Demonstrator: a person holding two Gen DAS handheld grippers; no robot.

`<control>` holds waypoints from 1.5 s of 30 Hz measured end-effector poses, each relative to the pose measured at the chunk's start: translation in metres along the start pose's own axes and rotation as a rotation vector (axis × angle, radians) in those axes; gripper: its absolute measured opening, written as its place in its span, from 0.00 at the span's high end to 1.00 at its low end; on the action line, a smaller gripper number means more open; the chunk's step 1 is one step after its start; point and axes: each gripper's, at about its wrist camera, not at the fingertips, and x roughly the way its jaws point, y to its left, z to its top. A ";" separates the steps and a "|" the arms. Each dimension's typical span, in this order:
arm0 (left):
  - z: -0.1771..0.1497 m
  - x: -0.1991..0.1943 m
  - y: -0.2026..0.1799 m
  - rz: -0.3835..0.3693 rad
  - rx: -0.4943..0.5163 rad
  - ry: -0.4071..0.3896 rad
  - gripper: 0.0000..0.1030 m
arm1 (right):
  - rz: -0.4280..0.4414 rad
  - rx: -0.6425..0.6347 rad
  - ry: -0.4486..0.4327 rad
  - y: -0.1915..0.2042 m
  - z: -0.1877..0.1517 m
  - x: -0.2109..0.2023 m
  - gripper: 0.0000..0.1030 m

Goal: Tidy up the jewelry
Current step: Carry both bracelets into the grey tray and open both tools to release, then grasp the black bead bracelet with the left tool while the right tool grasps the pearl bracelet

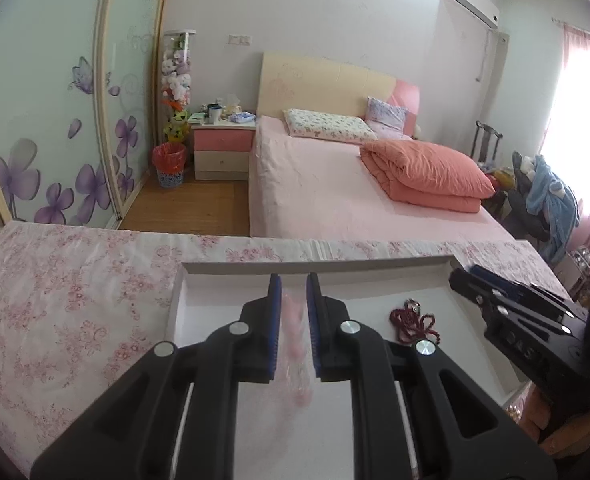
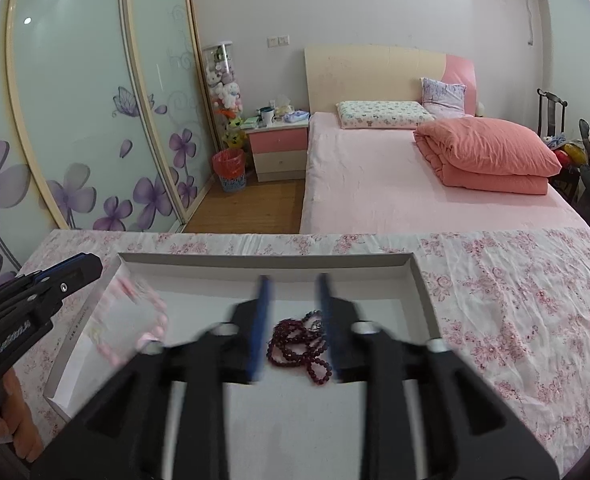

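Observation:
A shallow white box (image 2: 267, 260) lies on a floral-covered surface. My left gripper (image 1: 293, 280) hovers over the box's left part with a narrow gap between its blue pads. A clear bag of pink beads (image 1: 295, 340) shows blurred in that gap, and I see no pad pressing on it. In the right wrist view the same bag (image 2: 135, 320) is smeared just under the left gripper (image 2: 91, 264). My right gripper (image 2: 293, 284) stands open, fingers blurred, over a dark red bead string (image 2: 295, 344) lying on the box floor. From the left wrist view, the right gripper (image 1: 465, 276) sits above that string (image 1: 415, 324).
The floral cloth (image 2: 515, 320) spreads around the box. Beyond it are a bed with a pink sheet (image 2: 395, 184), a folded coral quilt (image 2: 491, 156), a nightstand (image 2: 281, 148), a red bin (image 2: 229, 170) and flowered wardrobe doors (image 2: 95, 120). A hand (image 2: 15, 420) shows at lower left.

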 end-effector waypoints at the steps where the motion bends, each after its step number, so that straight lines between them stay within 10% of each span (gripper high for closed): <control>1: 0.001 0.000 0.001 -0.001 -0.006 0.000 0.83 | -0.002 0.001 -0.007 -0.001 0.001 -0.001 0.60; 25: -0.049 -0.081 0.019 0.039 0.016 -0.001 0.67 | -0.024 0.006 -0.048 -0.028 -0.041 -0.079 0.60; 45: -0.129 -0.099 0.029 0.026 0.044 0.131 0.57 | -0.115 0.089 0.170 -0.076 -0.119 -0.075 0.78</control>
